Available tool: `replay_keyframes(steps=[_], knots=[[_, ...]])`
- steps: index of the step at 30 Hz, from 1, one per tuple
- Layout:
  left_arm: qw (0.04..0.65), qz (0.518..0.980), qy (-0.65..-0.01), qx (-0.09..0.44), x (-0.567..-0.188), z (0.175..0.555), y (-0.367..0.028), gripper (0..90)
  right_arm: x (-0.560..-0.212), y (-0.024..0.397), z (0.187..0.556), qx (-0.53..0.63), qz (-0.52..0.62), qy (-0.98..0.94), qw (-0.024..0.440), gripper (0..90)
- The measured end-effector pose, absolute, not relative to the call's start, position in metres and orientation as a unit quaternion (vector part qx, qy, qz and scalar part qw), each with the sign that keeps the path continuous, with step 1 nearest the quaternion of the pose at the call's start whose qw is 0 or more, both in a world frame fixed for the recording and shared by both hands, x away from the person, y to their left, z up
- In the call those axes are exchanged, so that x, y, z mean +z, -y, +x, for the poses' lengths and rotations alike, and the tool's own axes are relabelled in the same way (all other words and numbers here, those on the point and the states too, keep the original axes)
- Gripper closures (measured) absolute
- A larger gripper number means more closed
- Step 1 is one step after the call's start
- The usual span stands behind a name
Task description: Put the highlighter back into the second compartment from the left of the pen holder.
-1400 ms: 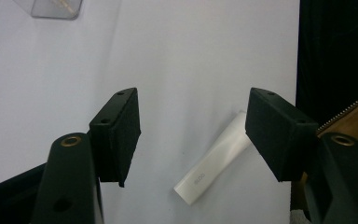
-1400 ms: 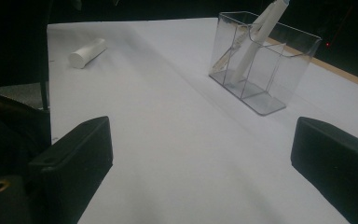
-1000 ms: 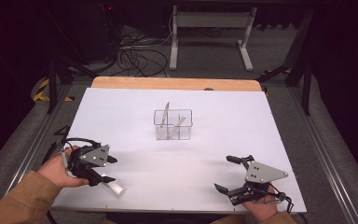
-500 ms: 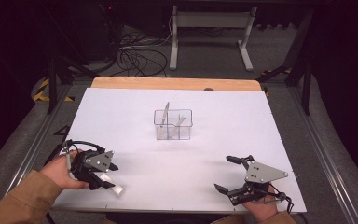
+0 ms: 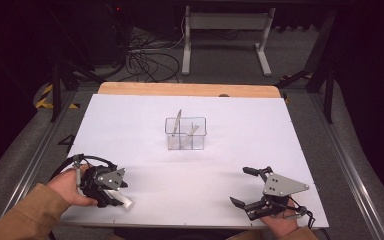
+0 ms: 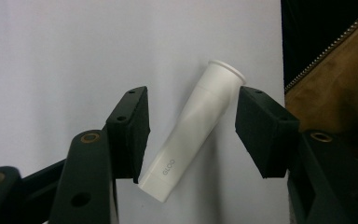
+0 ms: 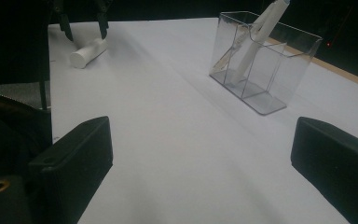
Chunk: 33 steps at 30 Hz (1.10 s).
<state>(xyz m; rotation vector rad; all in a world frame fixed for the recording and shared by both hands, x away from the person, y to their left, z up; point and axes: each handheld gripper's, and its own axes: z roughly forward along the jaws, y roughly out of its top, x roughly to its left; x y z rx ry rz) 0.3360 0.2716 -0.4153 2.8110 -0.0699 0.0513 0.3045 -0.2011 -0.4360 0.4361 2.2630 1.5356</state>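
High view: at the near left, the left tongs (image 5: pixel 116 192) straddle a white tube (image 6: pixel 193 130) lying on the white worktop (image 5: pixel 250 135), jaws open either side, not gripping; its far end is partly hidden. Near right, the right tongs (image 5: pixel 245 186) gape empty. Farther off, a clear divided holder (image 5: pixel 185 133) holds two indistinct slim items.

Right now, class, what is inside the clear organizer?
The clear organizer holds two slim white items leaning in its compartments; what they are can't be told, since their lower ends blur behind the walls.
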Motion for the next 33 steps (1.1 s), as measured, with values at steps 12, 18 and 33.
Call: replay_keyframes(steps=[12, 18, 33], knots=[[0.153, 0.988, 0.031, 0.016, -0.428, 0.336, -0.271, 47.3, -0.436, 0.200, 0.305, 0.544, 0.155, -0.804, 0.183, 6.1], [0.143, 0.989, 0.041, 0.015, -0.431, 0.335, -0.268, 48.0, -0.436, 0.201, 0.305, 0.545, 0.155, -0.804, 0.183, 6.1], [0.133, 0.989, 0.061, 0.012, -0.436, 0.336, -0.266, 52.1, -0.436, 0.201, 0.305, 0.545, 0.155, -0.804, 0.181, 6.1]])
